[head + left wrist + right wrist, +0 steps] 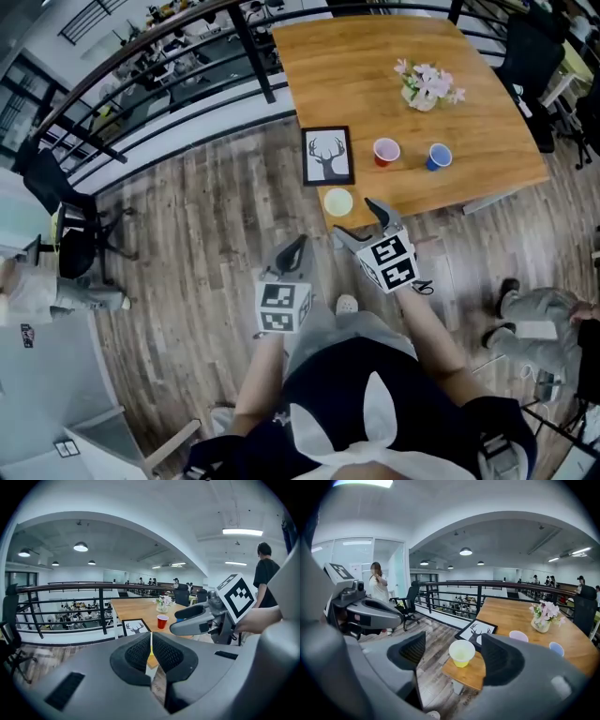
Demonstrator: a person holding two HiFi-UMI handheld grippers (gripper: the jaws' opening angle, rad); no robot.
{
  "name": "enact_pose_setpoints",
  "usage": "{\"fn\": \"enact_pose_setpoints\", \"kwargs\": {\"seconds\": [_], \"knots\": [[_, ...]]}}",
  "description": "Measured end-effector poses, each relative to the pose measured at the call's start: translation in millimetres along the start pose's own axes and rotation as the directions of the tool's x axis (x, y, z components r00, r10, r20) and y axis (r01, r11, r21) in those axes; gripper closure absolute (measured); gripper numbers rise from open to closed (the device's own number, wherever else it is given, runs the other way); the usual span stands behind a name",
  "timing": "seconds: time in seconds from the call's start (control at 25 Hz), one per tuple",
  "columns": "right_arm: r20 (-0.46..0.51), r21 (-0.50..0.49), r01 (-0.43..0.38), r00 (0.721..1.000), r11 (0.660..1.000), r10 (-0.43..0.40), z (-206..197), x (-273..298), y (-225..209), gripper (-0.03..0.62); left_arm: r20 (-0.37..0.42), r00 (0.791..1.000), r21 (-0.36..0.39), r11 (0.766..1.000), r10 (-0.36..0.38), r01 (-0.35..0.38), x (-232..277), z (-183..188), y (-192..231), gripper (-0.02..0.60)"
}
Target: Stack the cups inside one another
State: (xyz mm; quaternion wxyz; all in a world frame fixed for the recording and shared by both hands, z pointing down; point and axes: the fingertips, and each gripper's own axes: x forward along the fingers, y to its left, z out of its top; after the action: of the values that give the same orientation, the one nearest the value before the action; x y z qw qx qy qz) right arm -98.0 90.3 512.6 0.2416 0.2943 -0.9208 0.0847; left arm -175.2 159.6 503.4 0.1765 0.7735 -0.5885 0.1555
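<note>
A yellow cup stands at the near corner of the wooden table. Further in are a red cup and a blue cup, a little apart from each other. My right gripper hangs just short of the table's corner, open and with nothing held; the yellow cup shows in the gap between its jaws, some way ahead. Over the floor to the left and further back, my left gripper is shut on nothing.
A framed deer picture lies beside the yellow cup. A vase of pink flowers stands deeper on the table. A black railing runs behind the table's left side. Office chairs and a person's legs are nearby on the wood floor.
</note>
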Motion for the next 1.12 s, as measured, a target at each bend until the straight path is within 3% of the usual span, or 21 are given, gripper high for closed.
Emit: {"fn": "enact_pose_setpoints", "kwargs": {"seconds": [0.4, 0.88, 1.12], "knots": [[-0.108, -0.003, -0.038, 0.993, 0.999, 0.038, -22.8, 55.3, -9.4, 0.215, -0.044, 0.999, -0.02, 1.0, -0.003, 0.002, 33.2, 1.0, 25.7, 0.554], [-0.274, -0.006, 0.009, 0.962, 1.0, -0.01, -52.3, 100.8, -24.5, 0.214, -0.113, 0.989, -0.005, 0.996, -0.093, 0.093, 82.7, 13.0, 61.5, 0.554], [-0.312, 0.019, 0.016, 0.95, 1.0, -0.009, -64.8, 112.8, -26.0, 0.215, -0.134, 0.981, -0.004, 0.99, -0.141, 0.142, 92.8, 8.3, 66.8, 0.554]]}}
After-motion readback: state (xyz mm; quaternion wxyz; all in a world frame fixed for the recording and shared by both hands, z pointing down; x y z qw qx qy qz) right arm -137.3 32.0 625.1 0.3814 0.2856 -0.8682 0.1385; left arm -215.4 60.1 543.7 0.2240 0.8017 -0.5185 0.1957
